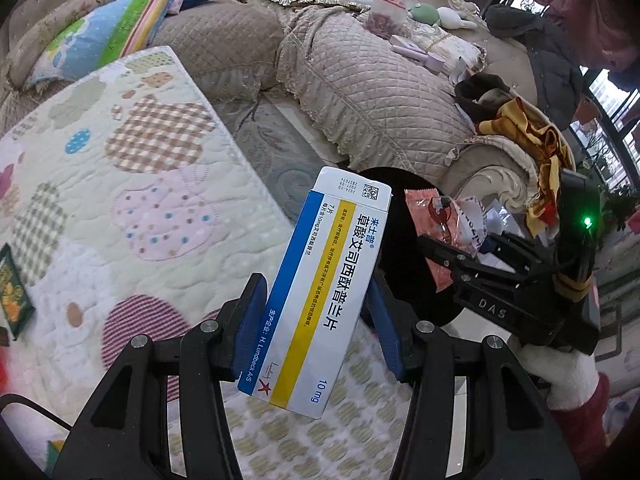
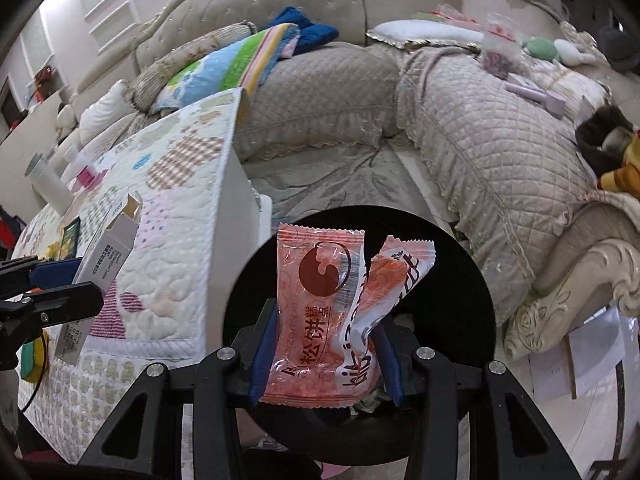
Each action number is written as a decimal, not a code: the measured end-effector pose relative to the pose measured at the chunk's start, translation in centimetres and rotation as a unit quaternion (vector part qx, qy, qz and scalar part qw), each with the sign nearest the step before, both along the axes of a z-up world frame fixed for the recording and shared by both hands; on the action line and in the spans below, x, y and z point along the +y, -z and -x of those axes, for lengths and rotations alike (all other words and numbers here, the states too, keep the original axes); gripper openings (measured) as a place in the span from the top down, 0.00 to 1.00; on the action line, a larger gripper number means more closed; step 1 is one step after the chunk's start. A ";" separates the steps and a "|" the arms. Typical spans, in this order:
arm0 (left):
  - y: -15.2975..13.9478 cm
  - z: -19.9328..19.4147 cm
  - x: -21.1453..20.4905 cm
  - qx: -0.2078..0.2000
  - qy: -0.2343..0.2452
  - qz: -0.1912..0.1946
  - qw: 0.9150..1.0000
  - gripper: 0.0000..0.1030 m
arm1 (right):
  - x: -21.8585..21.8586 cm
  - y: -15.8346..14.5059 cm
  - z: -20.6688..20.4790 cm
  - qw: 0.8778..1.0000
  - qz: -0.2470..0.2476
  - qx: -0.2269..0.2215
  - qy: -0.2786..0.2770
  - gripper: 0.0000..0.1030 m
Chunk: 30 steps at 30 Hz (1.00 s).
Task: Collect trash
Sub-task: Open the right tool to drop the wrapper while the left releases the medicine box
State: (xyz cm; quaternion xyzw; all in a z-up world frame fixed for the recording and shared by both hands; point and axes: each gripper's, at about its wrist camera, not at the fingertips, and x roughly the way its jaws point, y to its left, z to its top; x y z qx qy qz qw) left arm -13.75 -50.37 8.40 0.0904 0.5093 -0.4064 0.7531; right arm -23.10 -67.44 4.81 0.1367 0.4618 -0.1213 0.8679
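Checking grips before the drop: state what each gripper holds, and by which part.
Left gripper clamps the medicine box across its long sides, lower half. Right gripper pinches the orange snack wrapper by its lower side edges.

The medicine box (image 1: 320, 288) hides most of the black bin (image 1: 404, 216) in the left wrist view. In the right wrist view the orange snack wrapper (image 2: 320, 316) covers the middle of that bin (image 2: 460, 300), so what lies inside cannot be told. The green packet (image 1: 12, 292) on the quilted bench (image 1: 120, 200) is cut off by the picture's edge.
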 end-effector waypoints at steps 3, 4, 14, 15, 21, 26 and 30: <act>0.2 -0.1 -1.1 0.007 0.002 0.008 1.000 0.51 | -0.9 0.3 0.4 1.000 -0.008 0.002 0.012 0.59; 0.2 -0.1 -1.2 0.010 0.003 0.011 1.000 0.51 | -1.1 0.4 0.4 1.000 -0.009 0.002 0.015 0.59; 0.4 -0.5 -3.0 0.047 0.001 0.055 0.997 0.50 | -3.2 1.0 1.2 0.999 -0.027 0.001 0.045 0.52; 0.4 -0.6 -3.1 0.051 0.002 0.059 0.997 0.50 | -3.3 1.1 1.2 0.998 -0.028 0.001 0.048 0.52; 0.7 -0.9 -3.3 0.075 0.007 0.088 0.993 0.45 | -4.1 0.4 1.9 0.997 -0.036 -0.014 0.065 0.25; 0.5 -0.7 -3.1 0.080 0.012 0.095 0.992 0.41 | -4.1 -0.1 2.2 0.997 -0.038 -0.019 0.070 0.25; -0.1 -0.3 -2.5 0.074 0.011 0.092 0.993 0.41 | -3.7 -0.5 2.3 0.997 -0.035 -0.020 0.070 0.25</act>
